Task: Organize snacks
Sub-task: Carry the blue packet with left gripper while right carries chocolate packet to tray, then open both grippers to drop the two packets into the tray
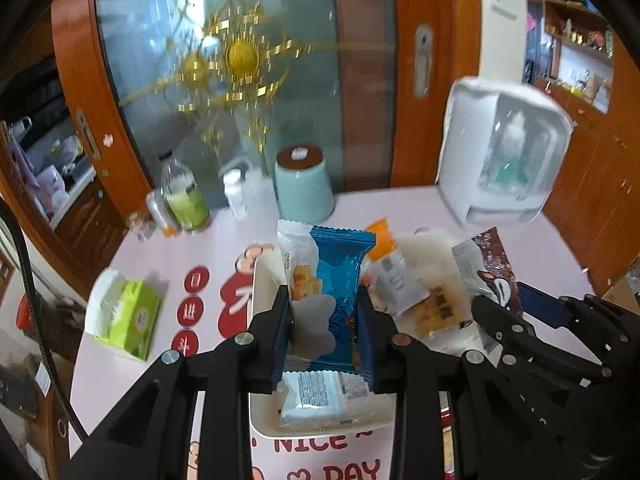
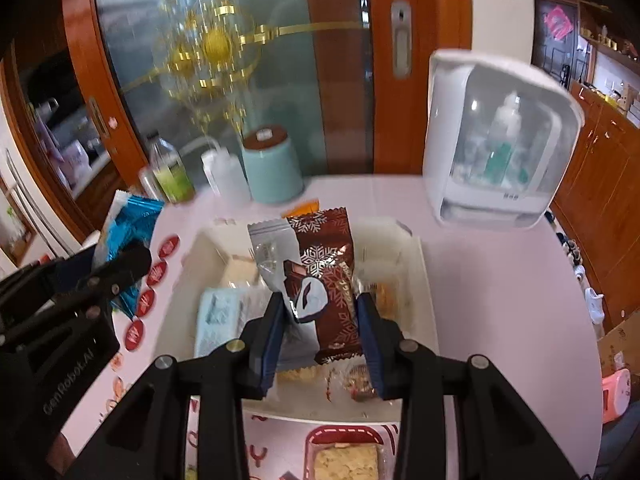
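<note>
— How are the two grippers standing?

— Both point forward and down over the pink table (image 2: pixel 500 280). The left gripper (image 1: pixel 325 320) has its blue pads pressed on a blue snack packet (image 1: pixel 340 280), held upright above a white tray (image 1: pixel 264 424). The right gripper (image 2: pixel 322 320) pinches a brown snack packet (image 2: pixel 320 280) with a snowflake print, also upright, over a white bin (image 2: pixel 424 280).

— What lies in the containers?

— In the tray, below the left jaws, a pale wrapped snack (image 1: pixel 320 396) lies flat. The bin holds several wrapped pieces: a light blue packet (image 2: pixel 218 316) on its left side, clear-wrapped biscuits under the jaws — too blurred to tell more.

— And room around them?

— The two grippers are close side by side. At the far table edge stand a teal canister (image 2: pixel 272 168), bottles (image 2: pixel 172 172) and a white cabinet (image 2: pixel 496 136). A green tissue pack (image 1: pixel 124 316) lies near the left edge. The table right of the bin is bare.
</note>
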Demonstrator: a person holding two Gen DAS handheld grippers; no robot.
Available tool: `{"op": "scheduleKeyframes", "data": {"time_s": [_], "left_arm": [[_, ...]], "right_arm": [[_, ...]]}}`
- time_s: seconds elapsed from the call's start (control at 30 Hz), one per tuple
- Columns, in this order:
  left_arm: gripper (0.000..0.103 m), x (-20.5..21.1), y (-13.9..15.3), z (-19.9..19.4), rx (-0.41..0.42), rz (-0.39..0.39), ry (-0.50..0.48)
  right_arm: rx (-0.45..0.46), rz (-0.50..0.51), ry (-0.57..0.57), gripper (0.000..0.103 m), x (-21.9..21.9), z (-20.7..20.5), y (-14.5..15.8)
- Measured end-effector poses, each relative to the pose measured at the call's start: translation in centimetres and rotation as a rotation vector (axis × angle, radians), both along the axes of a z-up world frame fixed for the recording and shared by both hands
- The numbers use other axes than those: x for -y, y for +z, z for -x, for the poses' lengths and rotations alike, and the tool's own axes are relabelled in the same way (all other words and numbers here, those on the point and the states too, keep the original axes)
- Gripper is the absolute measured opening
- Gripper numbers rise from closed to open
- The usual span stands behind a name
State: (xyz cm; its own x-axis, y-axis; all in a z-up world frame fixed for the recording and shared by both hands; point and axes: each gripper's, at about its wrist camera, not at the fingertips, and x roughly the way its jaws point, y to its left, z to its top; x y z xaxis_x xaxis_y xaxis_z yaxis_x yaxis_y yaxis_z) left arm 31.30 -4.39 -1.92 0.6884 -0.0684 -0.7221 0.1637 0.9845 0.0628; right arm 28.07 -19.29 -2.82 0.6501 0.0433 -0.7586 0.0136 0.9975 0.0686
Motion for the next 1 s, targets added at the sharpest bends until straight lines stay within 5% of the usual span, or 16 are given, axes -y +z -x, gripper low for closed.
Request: {"op": "scheduleKeyframes", "data": {"time_s": [0.23, 0.3, 0.33, 0.37, 1.0], "left_arm": [[0.03, -0.6, -3.3, -1.7, -0.072, -0.033, 0.031], [0.061, -0.6, -3.8, -1.8, -0.093, -0.041, 0.027], [0.089, -0.8, -3.9, -1.9, -0.095, -0.042, 0.034], [0.096, -1.2, -3.9, -1.8, -0.075, -0.055, 0.068], [0.097, -3.7, -1.6, 4.0, -0.046, -0.011, 0.074]], "right_arm": [[-0.085, -0.006, 0.017, 0.038, -0.1, -1.4, -3.1], [-0.108, -0.031, 0.033, 0.039, -0.2, -1.6, -3.6], [-0.121, -0.043, 0.037, 0.039, -0.2, -1.6, -3.8], [-0.131, -0.044, 0.026, 0.043, -0.1, -1.6, -4.1], [-0.113, -0.092, 0.004, 0.046, -0.2, 4.0, -3.4]]}}
